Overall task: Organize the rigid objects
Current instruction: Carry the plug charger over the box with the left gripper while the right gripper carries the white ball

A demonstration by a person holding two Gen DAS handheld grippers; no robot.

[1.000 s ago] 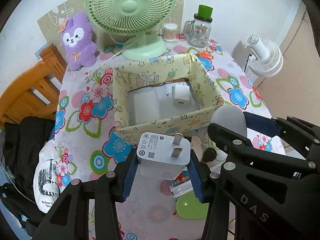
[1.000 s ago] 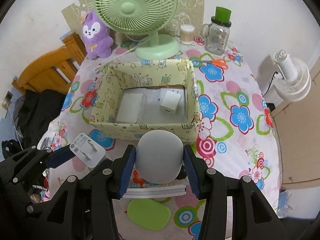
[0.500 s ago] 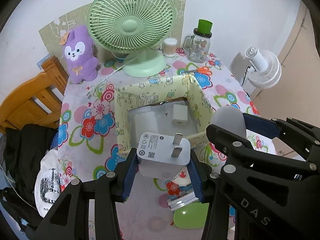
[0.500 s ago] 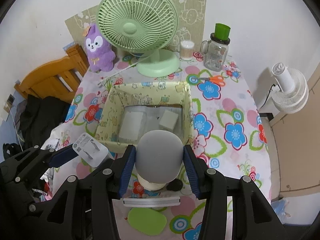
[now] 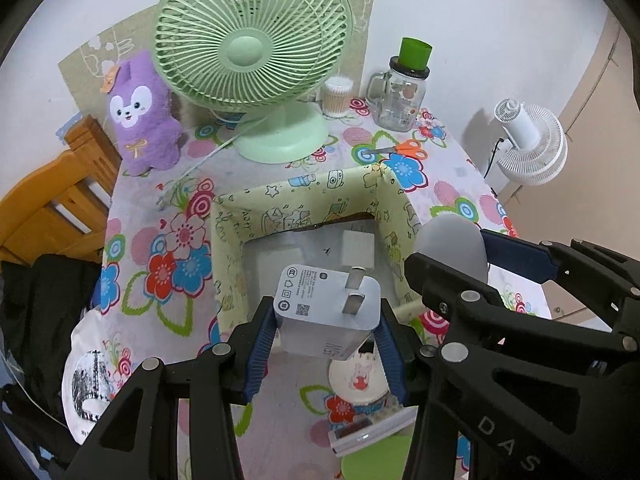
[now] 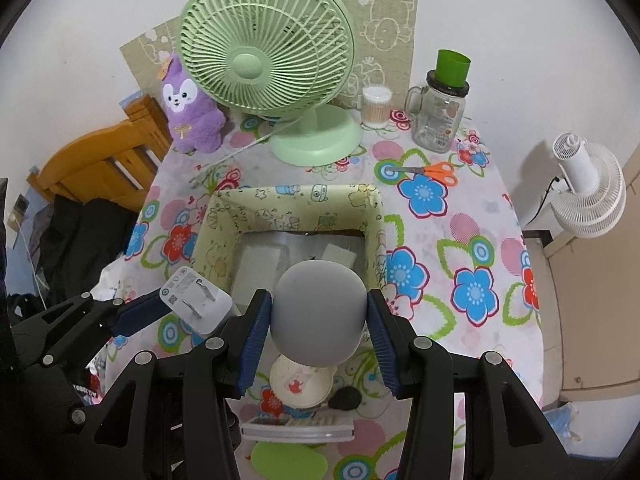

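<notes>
On floral tablecloth point(image 6: 460, 216), green fan point(image 6: 272, 68), left gripper point(image 5: 326, 344) clamping charger point(image 5: 330, 308), right gripper point(image 6: 318, 336) clamping grey speaker point(image 6: 320, 312).

L + R wrist cams, steep downward over table point(image 5: 280, 176), close, side by side, both share yellow box point(image 6: 288, 204), green fan point(image 6: 264, 52)

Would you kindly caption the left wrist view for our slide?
Left hand-held gripper holds a white charger above the patterned storage box on a floral tablecloth.
</notes>
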